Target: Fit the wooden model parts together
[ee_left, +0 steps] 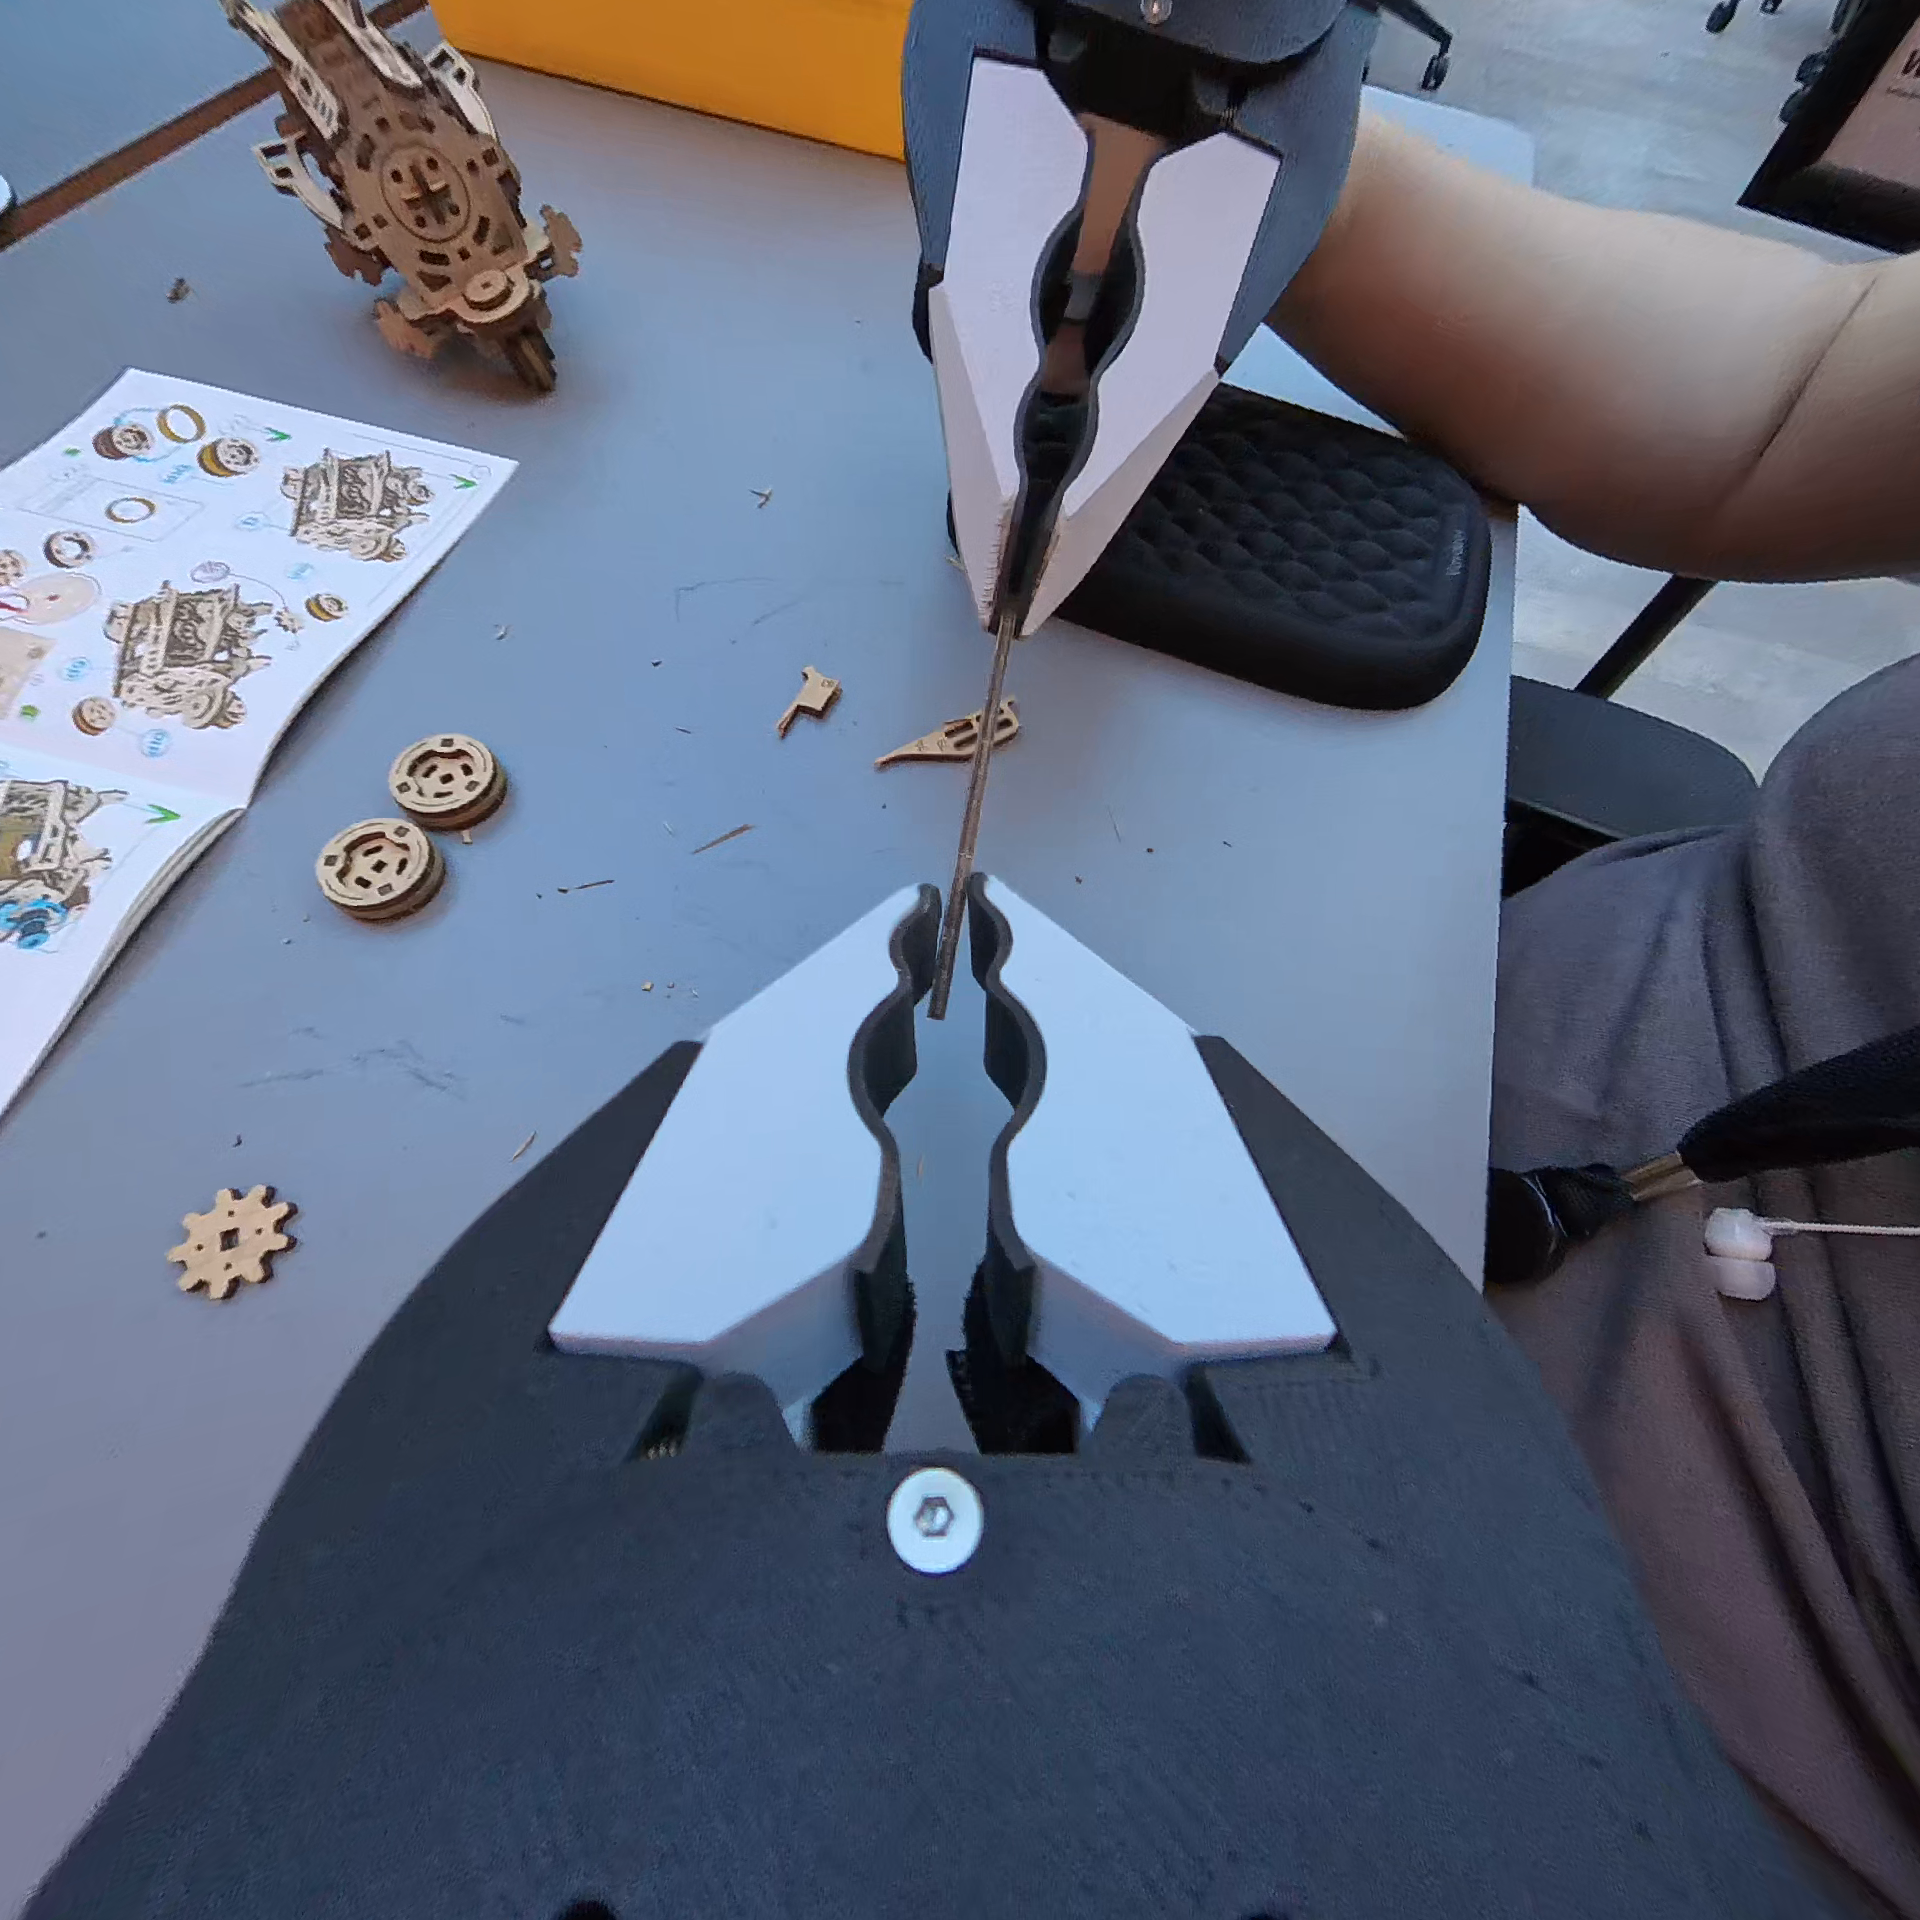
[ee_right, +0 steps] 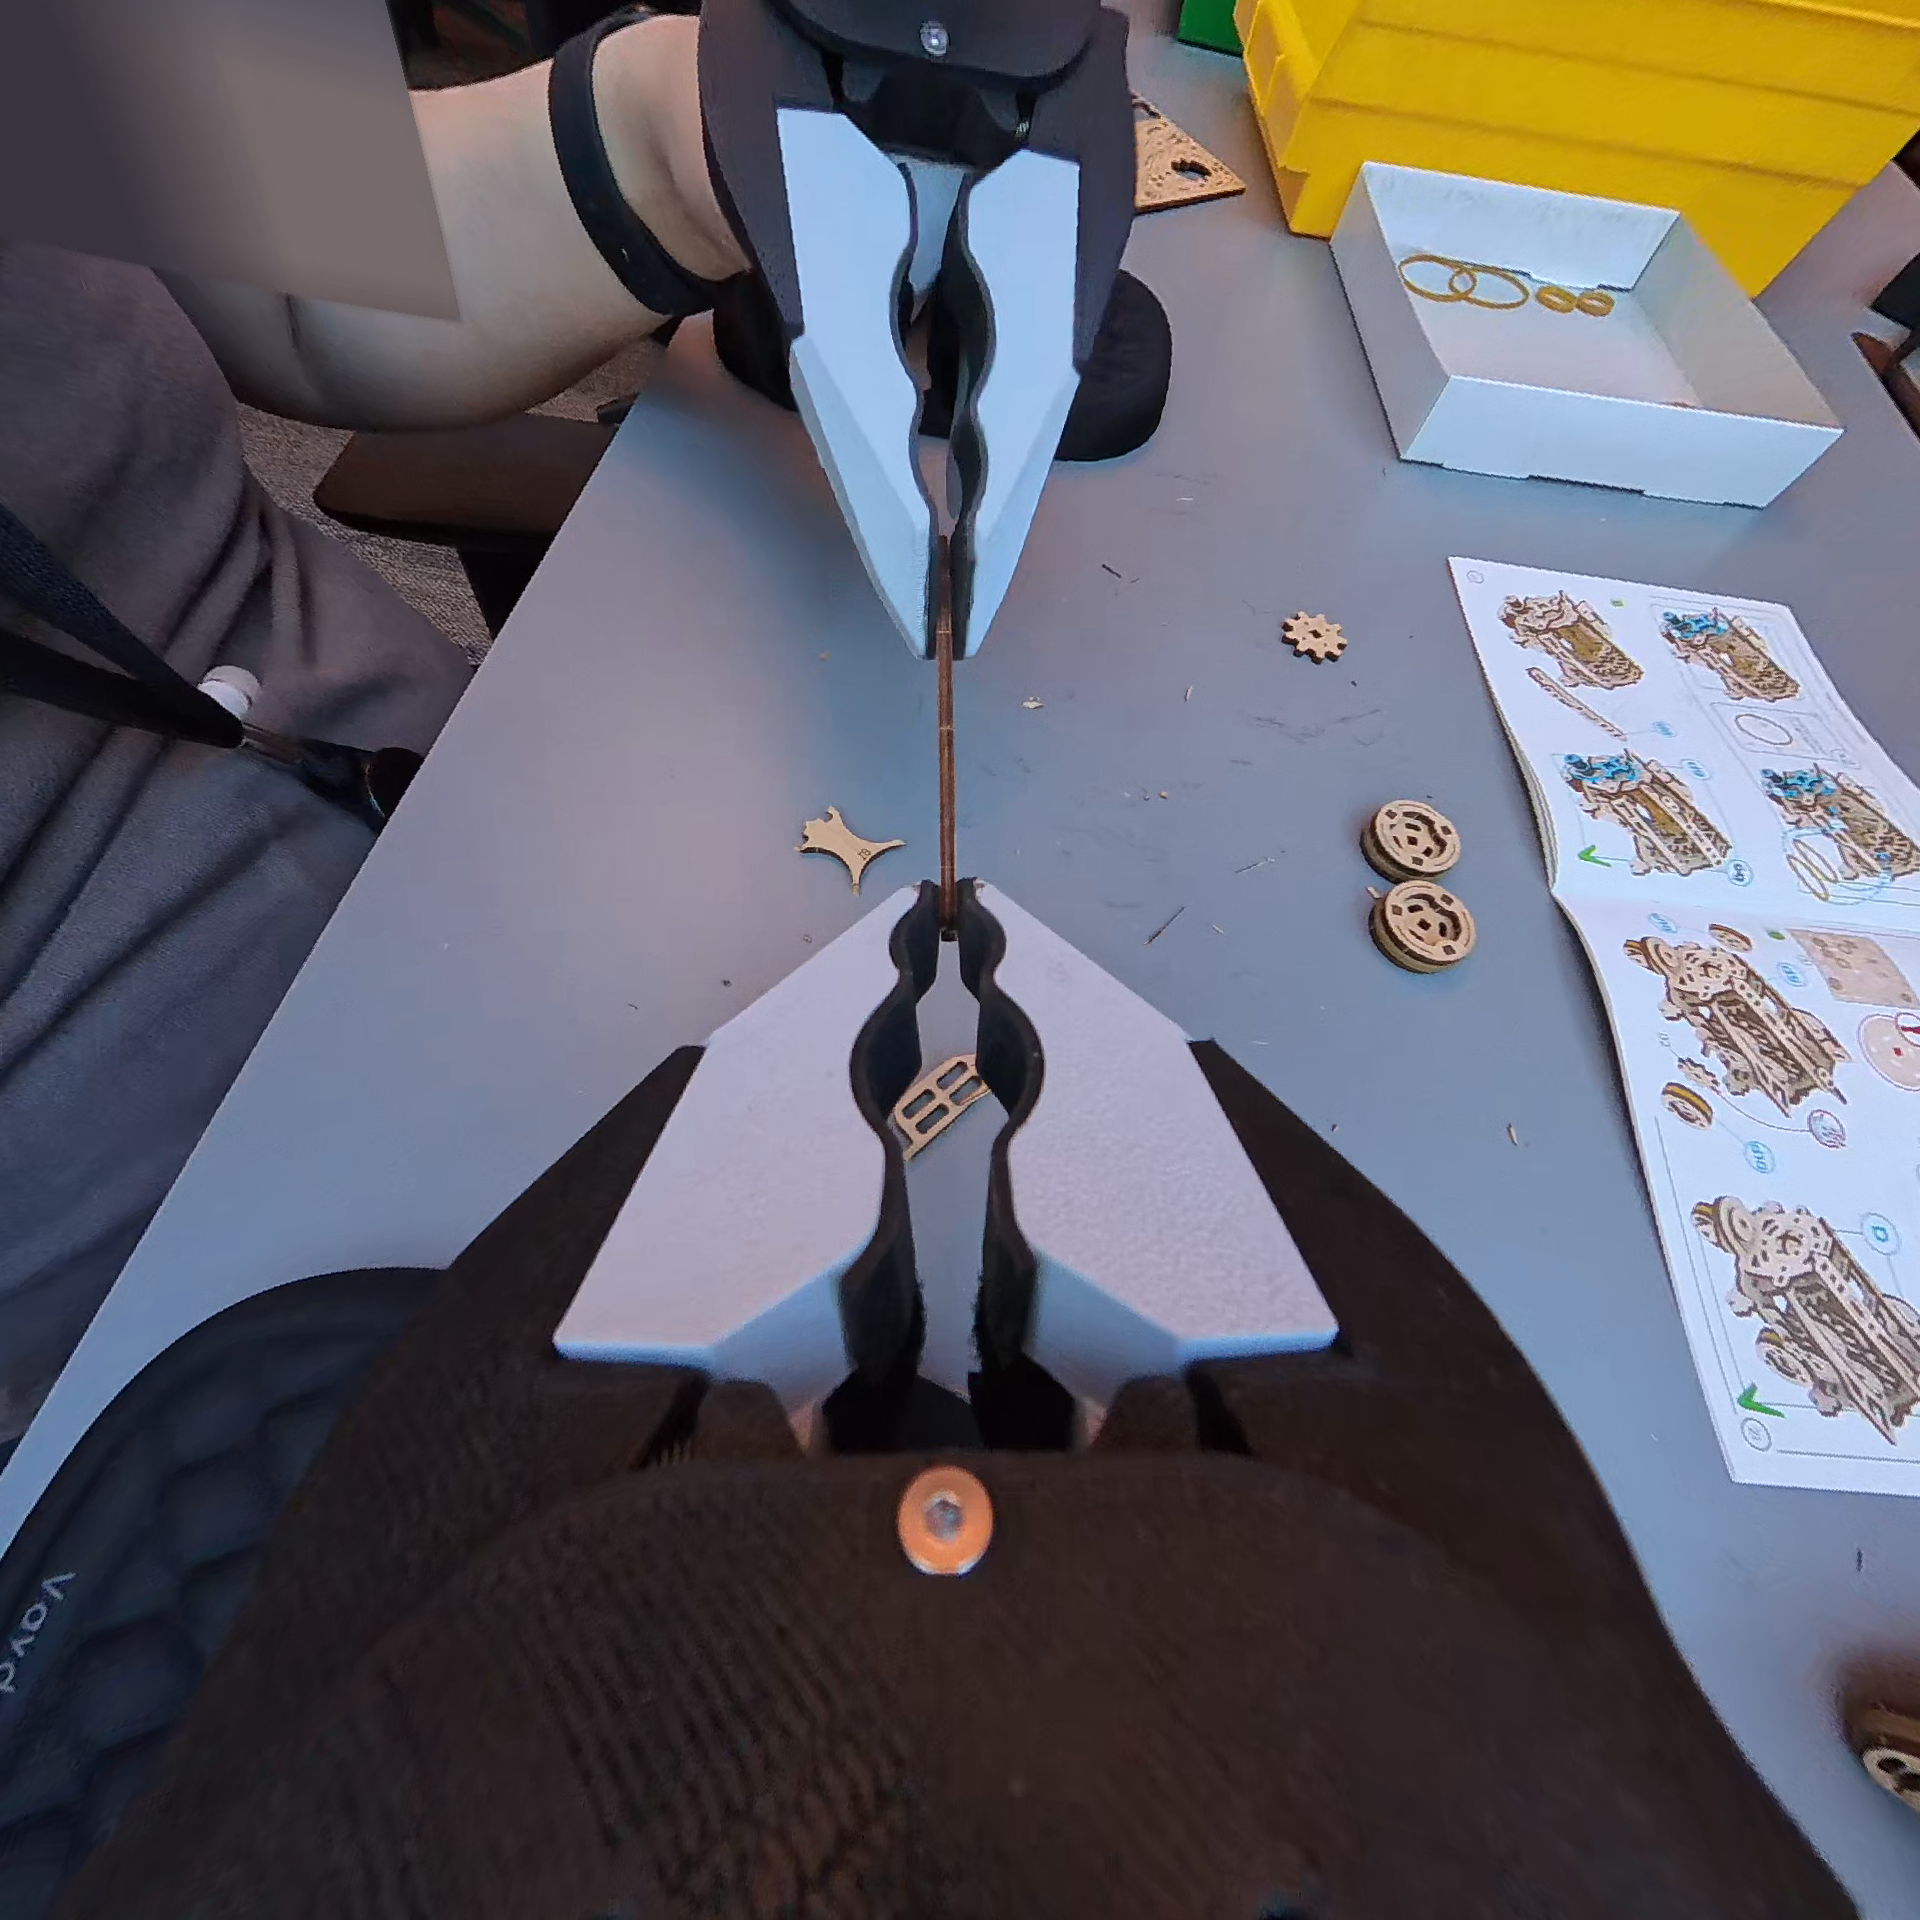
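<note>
A thin wooden strip (ee_left: 971,790), seen edge-on, spans between my two grippers above the grey table (ee_left: 623,582). My left gripper (ee_left: 949,896) is shut on its near end. My right gripper (ee_left: 1006,621) faces it and is shut on the far end. In the right wrist view the strip (ee_right: 945,769) runs from my right gripper (ee_right: 948,896) up to my left gripper (ee_right: 943,644). A part-built wooden model (ee_left: 416,187) stands at the far left. Two wooden wheels (ee_left: 447,779) (ee_left: 379,868) and a gear (ee_left: 231,1242) lie on the table.
An open instruction booklet (ee_left: 156,623) lies at the left. Small flat wooden pieces (ee_left: 808,698) (ee_right: 847,844) (ee_right: 940,1101) lie under the grippers. A black wrist rest (ee_left: 1299,540), yellow bins (ee_right: 1558,83) and a white box (ee_right: 1455,416) with rubber rings are nearby. A person's arm and lap border the table edge. About 6 cm separates my left fingertips from my right. It is some 15 cm from my left tips to the gear (ee_left: 231,1242). The right camera catches it too, in the right wrist view (ee_right: 1313,628). From the right gripper's tips to the part-built wooden model (ee_left: 416,187) is close to 25 cm.
</note>
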`<state>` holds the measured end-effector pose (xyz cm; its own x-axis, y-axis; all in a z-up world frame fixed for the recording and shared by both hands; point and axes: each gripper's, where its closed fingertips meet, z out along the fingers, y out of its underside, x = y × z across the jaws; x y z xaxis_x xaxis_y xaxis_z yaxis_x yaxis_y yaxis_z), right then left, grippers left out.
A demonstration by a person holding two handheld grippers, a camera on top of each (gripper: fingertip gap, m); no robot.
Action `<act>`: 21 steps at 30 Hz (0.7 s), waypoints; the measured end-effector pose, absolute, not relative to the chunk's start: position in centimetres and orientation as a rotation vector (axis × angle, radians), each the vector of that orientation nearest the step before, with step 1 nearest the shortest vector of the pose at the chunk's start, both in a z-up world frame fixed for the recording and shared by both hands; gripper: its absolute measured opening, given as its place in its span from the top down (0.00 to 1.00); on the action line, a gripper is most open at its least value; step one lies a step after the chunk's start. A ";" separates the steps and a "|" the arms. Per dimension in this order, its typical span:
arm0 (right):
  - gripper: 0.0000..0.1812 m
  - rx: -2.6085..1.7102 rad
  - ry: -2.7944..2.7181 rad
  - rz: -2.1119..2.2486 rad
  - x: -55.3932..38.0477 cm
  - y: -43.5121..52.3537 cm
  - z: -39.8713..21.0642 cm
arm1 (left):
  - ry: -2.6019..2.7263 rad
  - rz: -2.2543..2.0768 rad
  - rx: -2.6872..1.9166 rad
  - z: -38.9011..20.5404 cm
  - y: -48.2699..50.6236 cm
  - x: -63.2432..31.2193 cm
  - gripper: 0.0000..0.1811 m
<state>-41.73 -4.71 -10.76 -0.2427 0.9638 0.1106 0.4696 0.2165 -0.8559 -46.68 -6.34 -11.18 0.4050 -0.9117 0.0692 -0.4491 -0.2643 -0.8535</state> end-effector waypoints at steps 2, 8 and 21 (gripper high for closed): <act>0.99 -1.319 -1.811 0.970 -41.9 -4.9 -10.5 | 1.183 -0.731 -1.898 -11.8 -6.4 -46.8 0.98; 0.99 -1.295 -1.786 1.055 -42.1 -5.6 -9.6 | 1.239 -0.810 -1.874 -11.7 -7.4 -46.0 1.00; 0.99 -1.326 -1.843 0.983 -42.2 -5.6 -10.9 | 1.182 -0.950 -1.857 -11.0 -7.3 -46.0 0.99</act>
<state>-42.17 -5.60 -10.92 -0.2722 0.9588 0.0812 0.4667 0.2054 -0.8602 -46.04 -7.31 -11.00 0.3059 -0.9311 0.1987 -0.3943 -0.3138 -0.8637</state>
